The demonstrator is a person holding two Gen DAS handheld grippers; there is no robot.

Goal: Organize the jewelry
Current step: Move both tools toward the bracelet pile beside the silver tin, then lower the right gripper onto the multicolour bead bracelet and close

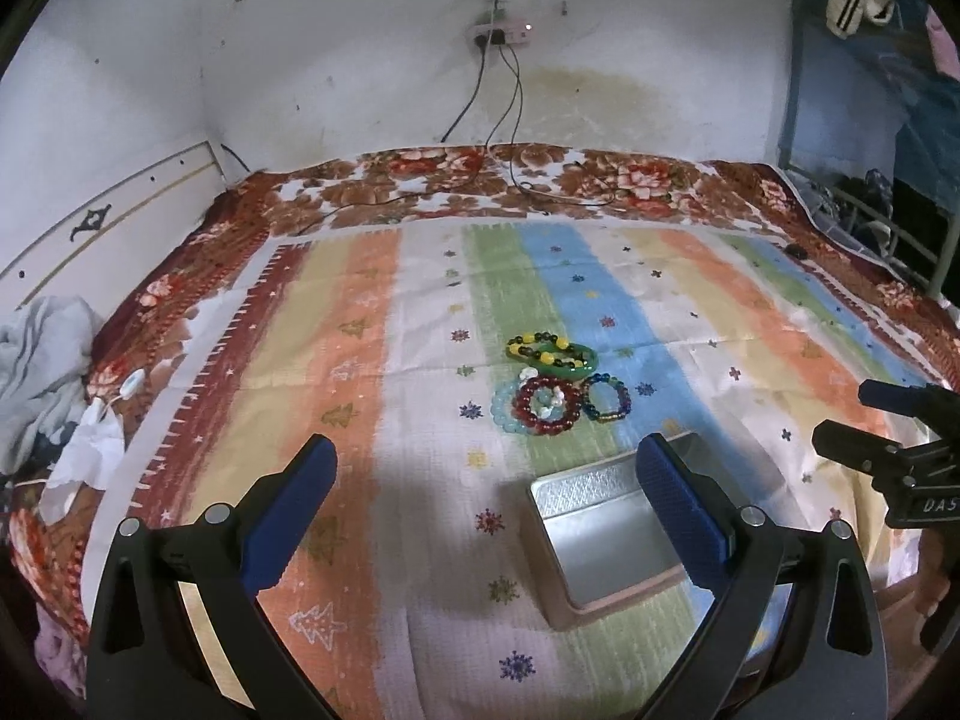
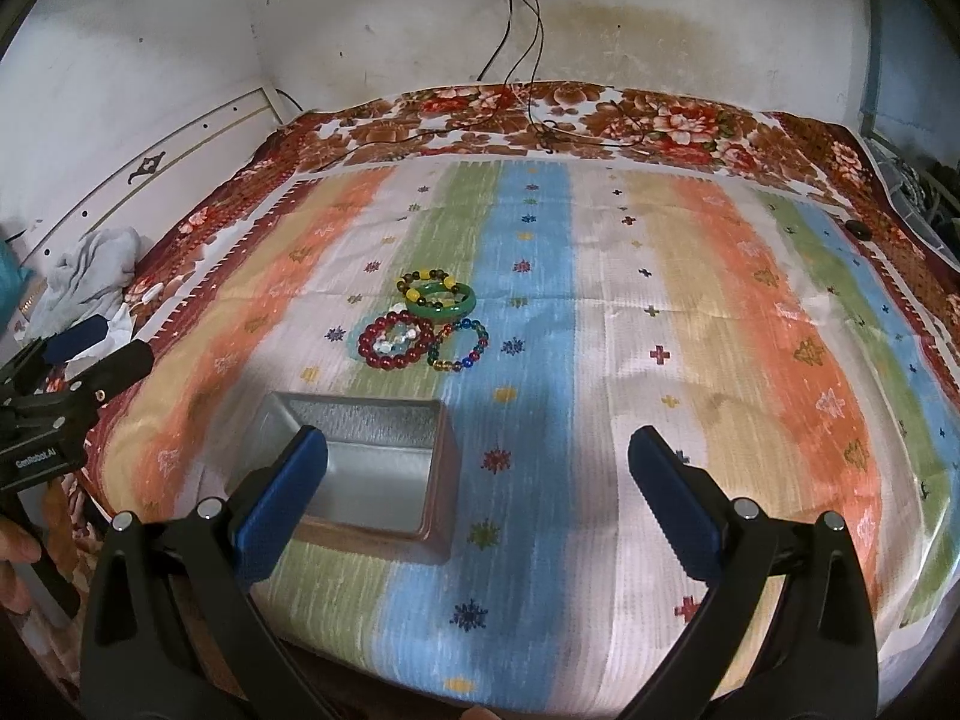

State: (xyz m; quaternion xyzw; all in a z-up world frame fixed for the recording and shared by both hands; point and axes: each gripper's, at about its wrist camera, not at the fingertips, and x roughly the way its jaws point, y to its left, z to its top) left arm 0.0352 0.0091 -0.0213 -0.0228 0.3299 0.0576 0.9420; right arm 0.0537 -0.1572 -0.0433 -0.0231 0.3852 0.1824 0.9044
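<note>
A cluster of bracelets lies on the striped cloth: a green bangle [image 1: 561, 359] [image 2: 441, 298], a yellow-and-dark bead bracelet [image 1: 531, 341] [image 2: 420, 279], a dark red bead bracelet [image 1: 549, 406] [image 2: 396, 341], a multicolour bead bracelet [image 1: 607, 399] [image 2: 459, 347] and a pale blue one [image 1: 503, 405]. An open, empty metal tin [image 1: 606, 540] [image 2: 366, 468] sits nearer than them. My left gripper [image 1: 486, 462] is open and empty above the cloth, its right finger over the tin. My right gripper [image 2: 477, 450] is open and empty, just right of the tin.
The striped cloth [image 1: 360, 420] covers a floral blanket [image 1: 420, 180] on a bed. Cables [image 1: 510, 138] trail from a wall socket onto the far edge. Crumpled cloth [image 1: 42, 360] lies at the left. A small dark object [image 2: 859, 230] sits at the far right.
</note>
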